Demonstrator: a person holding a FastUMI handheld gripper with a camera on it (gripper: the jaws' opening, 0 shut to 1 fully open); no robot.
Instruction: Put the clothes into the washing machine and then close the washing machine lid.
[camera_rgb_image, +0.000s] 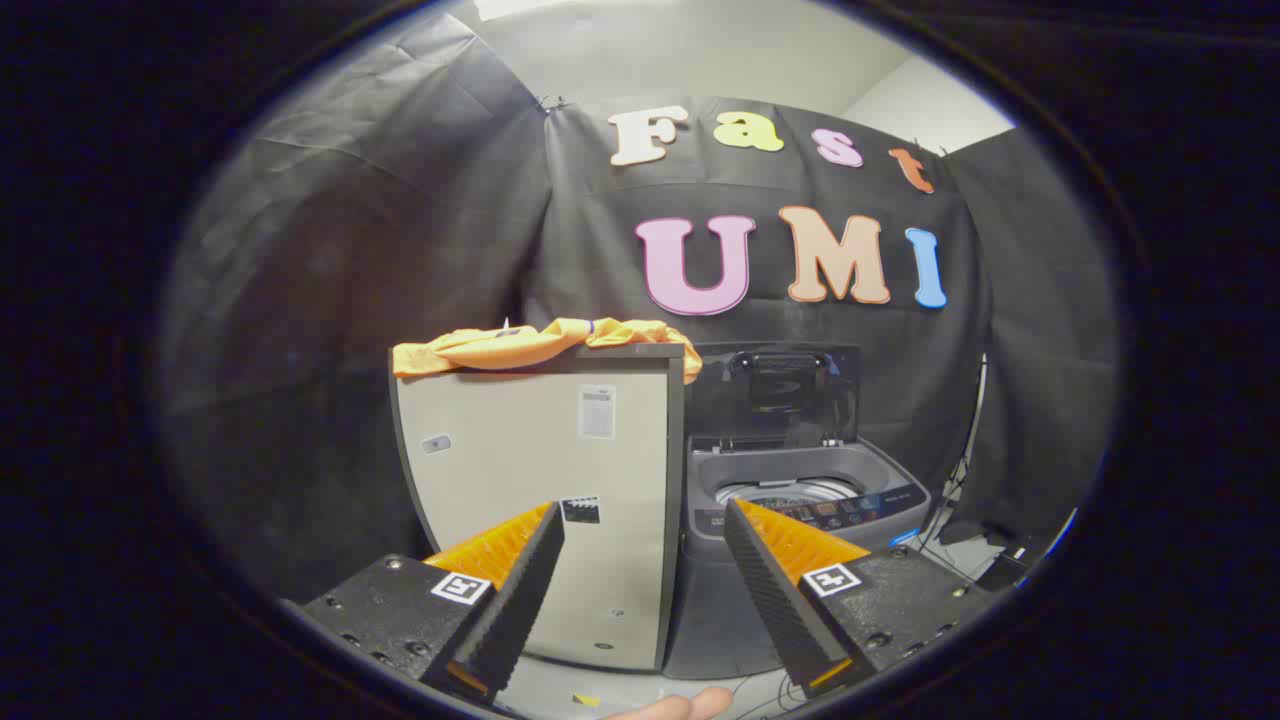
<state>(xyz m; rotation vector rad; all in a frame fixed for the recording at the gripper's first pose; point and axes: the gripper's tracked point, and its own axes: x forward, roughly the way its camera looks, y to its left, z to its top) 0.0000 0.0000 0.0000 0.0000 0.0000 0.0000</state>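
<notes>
An orange garment (535, 345) lies crumpled on top of a tall pale cabinet (545, 470), well beyond my fingers. Right of the cabinet stands a grey top-loading washing machine (800, 500) with its dark lid (775, 395) raised upright at the back, and the drum opening shows below it. My gripper (645, 520) is open, held far back from both, with nothing between its fingers. The cabinet's right edge and the washer's left side show through the gap between the fingers.
Black cloth walls close the booth behind and on both sides. Cables (960, 520) run down to the floor right of the washer. A fingertip of a person's hand (680, 706) shows below the fingers. A small yellow scrap (586, 699) lies on the floor.
</notes>
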